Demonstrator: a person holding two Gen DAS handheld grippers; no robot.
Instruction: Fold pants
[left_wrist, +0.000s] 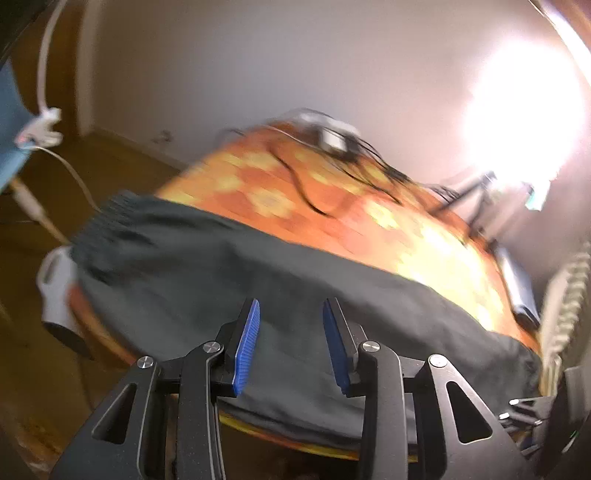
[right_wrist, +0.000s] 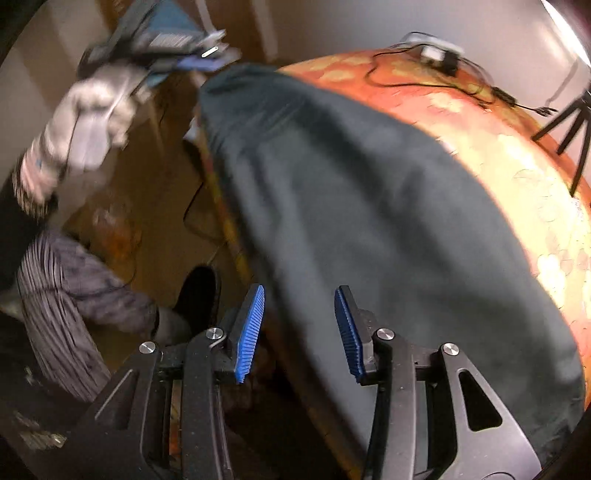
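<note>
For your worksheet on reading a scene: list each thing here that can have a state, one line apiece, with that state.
Pants: spread flat over the near edge of the table, not gripped.
Left gripper: open, nothing between its pads, above the pants.
Right gripper: open, empty, above the pants' edge.
Table: covered by an orange flowered cloth.
Black cables: lying loose on the cloth.

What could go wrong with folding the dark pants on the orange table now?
1. The pants lie along the table's near edge, partly overhanging it, so a tug could slide them to the floor.
2. Black cables lie on the cloth behind the pants; a wide fold could snag them.
3. Both the left hand-held gripper and right hand-held gripper are open and empty, and a hasty regrasp could bunch the fabric.
</note>
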